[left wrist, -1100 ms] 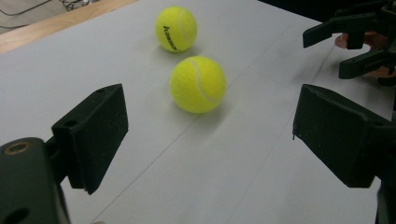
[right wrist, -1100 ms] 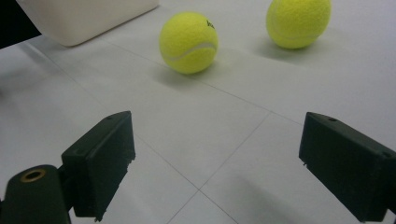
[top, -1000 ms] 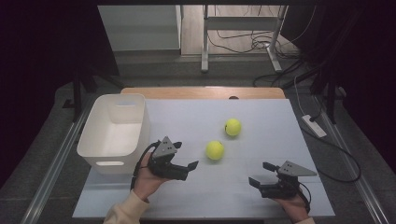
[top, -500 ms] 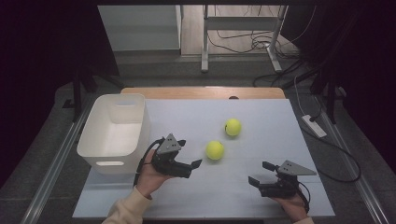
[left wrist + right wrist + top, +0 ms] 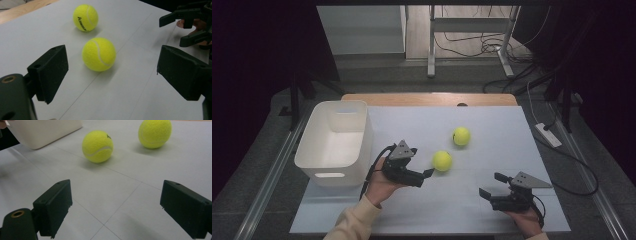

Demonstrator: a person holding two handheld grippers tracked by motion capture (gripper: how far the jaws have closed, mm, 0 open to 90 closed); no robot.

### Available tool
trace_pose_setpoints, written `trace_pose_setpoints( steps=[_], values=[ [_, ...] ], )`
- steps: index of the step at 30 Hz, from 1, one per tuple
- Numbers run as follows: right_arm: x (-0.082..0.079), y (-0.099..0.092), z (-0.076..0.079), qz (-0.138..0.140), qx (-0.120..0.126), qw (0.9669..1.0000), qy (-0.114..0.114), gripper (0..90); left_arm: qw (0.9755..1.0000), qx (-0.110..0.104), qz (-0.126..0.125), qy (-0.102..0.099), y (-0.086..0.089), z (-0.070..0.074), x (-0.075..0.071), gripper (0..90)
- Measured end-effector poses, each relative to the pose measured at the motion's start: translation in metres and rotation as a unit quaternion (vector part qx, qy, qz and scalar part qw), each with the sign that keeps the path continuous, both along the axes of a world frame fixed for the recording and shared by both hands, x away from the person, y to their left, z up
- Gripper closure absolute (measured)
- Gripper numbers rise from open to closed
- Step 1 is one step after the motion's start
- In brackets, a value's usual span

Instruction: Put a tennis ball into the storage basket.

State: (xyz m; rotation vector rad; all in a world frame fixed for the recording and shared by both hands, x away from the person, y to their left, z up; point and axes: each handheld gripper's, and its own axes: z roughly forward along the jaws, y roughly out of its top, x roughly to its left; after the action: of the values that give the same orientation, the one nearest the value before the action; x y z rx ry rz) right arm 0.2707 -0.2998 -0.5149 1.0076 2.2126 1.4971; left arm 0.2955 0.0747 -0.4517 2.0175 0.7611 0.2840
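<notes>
Two yellow tennis balls lie on the white table. The nearer ball (image 5: pixel 442 160) (image 5: pixel 99 54) (image 5: pixel 97 146) sits just ahead of my left gripper (image 5: pixel 424 177) (image 5: pixel 113 68). That gripper is open, its jaws have just been opening a little, and nothing is between them. The farther ball (image 5: pixel 461 136) (image 5: pixel 85 17) (image 5: pixel 155 133) rests behind and to the right. My right gripper (image 5: pixel 491 185) (image 5: pixel 115 202) (image 5: pixel 183 30) stands open and empty near the front right, well short of both balls.
A white plastic bin (image 5: pixel 307 150) (image 5: pixel 42 132) stands at the table's left, beside my left hand. A wooden strip (image 5: pixel 427 98) runs along the table's far edge. A power strip and cables lie on the floor to the right.
My left gripper has slid to the right, closer to the nearer ball. The right gripper and both balls have stayed where they were.
</notes>
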Motion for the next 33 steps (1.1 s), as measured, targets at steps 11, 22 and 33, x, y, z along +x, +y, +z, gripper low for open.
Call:
trace_pose_setpoints(
  steps=[11,22,33],
  values=[
    [0.000,0.000,0.000,0.001,-0.003,1.0000,0.001,11.0,0.9999,0.012,-0.004,0.003,-0.009,0.001,0.007,9.4],
    [0.000,0.000,0.000,-0.002,-0.001,1.0000,0.005,11.0,0.9996,0.028,-0.006,0.007,-0.020,0.003,0.017,7.6],
    [0.001,0.000,0.000,0.000,0.001,1.0000,0.008,11.0,0.9994,0.034,0.008,0.003,-0.026,0.004,0.024,5.2]
  ],
)
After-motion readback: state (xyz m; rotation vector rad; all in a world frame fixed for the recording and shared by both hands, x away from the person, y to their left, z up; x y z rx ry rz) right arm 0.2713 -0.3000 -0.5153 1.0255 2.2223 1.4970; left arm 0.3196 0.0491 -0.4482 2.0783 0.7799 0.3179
